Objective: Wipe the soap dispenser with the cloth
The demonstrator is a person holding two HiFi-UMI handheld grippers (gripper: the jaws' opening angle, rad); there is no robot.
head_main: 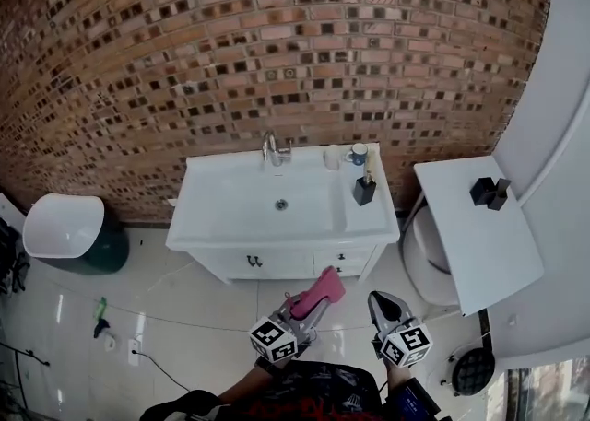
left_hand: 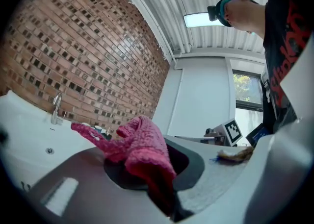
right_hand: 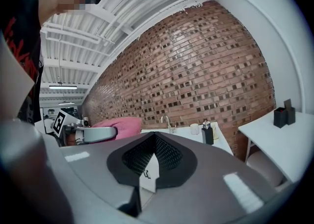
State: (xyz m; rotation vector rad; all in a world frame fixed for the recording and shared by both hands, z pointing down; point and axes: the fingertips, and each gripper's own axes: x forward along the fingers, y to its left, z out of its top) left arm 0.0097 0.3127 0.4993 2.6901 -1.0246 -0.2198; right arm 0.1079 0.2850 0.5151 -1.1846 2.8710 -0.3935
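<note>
The black soap dispenser (head_main: 364, 189) stands on the right side of the white sink cabinet (head_main: 277, 226), well ahead of both grippers. It also shows in the right gripper view as the small dark soap dispenser (right_hand: 208, 133) against the brick wall. My left gripper (head_main: 318, 304) is shut on a pink cloth (head_main: 320, 291). In its own view the pink cloth (left_hand: 140, 144) bunches over the left gripper (left_hand: 147, 169) and hides the tips. My right gripper (head_main: 381, 301) is beside it, and in its own view the right gripper (right_hand: 154, 154) is shut with nothing in it.
A faucet (head_main: 272, 148) and a cup (head_main: 358, 154) stand at the sink's back edge. A white side table (head_main: 479, 244) with black items (head_main: 489, 192) is at the right, a white seat (head_main: 429, 253) beside it. A white bin (head_main: 63, 224) stands at the left; cables lie on the floor.
</note>
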